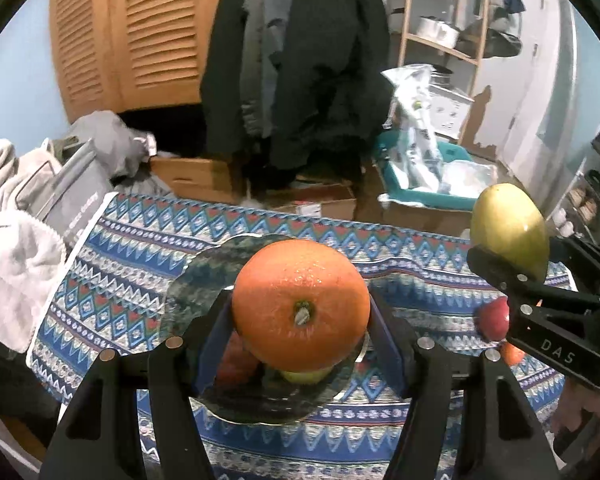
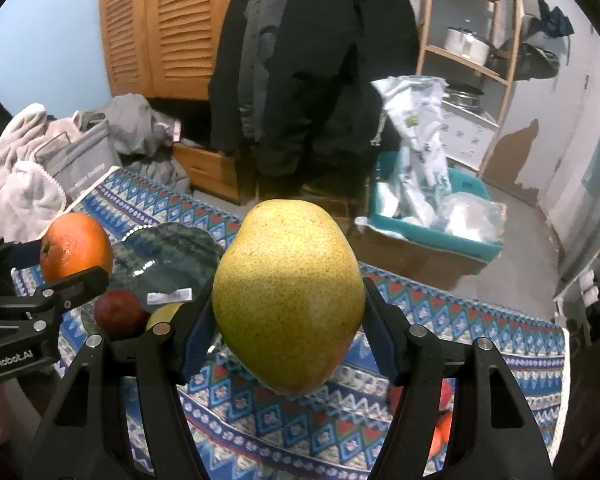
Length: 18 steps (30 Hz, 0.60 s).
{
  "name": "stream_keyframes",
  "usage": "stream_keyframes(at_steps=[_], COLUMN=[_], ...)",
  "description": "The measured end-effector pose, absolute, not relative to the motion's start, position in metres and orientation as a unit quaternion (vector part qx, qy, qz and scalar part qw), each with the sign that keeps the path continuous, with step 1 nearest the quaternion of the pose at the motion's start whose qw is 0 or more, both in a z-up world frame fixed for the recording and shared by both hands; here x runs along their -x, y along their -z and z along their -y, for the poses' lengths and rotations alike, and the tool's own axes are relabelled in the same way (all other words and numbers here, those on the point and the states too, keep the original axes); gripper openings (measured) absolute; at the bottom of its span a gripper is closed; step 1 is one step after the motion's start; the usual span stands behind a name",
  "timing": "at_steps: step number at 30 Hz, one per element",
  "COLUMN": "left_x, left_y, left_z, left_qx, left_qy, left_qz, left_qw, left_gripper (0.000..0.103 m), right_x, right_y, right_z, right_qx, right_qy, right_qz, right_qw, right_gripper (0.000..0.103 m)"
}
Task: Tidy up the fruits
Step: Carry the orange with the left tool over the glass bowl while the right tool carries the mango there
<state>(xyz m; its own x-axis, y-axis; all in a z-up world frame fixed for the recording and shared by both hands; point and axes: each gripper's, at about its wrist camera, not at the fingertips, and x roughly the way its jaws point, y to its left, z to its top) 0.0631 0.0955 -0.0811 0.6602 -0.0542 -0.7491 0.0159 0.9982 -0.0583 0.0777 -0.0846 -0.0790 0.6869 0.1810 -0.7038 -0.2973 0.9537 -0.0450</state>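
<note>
Item 1: orange (image 1: 301,305), clamped in our left gripper (image 1: 301,320) jaws above the dark glass plate (image 1: 188,280); stem end faces the camera. Risk, as we judge: round skin slips, dropping onto the fruit below.

Item 2: pear (image 2: 288,296), clamped in our right gripper (image 2: 288,320), held over the patterned counter (image 2: 260,420); long axis roughly upright, tilted. Risk: bruising under pressure.

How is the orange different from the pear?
The orange is round and bright orange; the pear is yellow-green, speckled and longer. The orange is held in the left gripper above the dark plate; the pear is in the right gripper, over the patterned cloth. Both are lifted up, each pinched between two fingers.
</note>
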Motion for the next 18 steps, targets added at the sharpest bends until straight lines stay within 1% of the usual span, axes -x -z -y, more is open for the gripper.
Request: stream_keyframes(at_steps=[10, 18], left_x=[-0.082, -0.097], left_y=[0.111, 0.14], left_z=[-0.131, -0.156], left_qx=[0.03, 0.034], left_qy=[-0.014, -0.04], left_qz=[-0.438, -0.463], left_qw=[0.899, 0.885], left_gripper=[0.067, 0.067], right_x=[-0.106, -0.125], right_y=[0.104, 0.136], right_z=[0.04, 0.005], right_qx=[0.09, 0.104], right_qy=[-0.155, -0.178], right_qz=[-0.399, -0.429], right_qw=[0.899, 0.879], right_gripper=[0.067, 0.067])
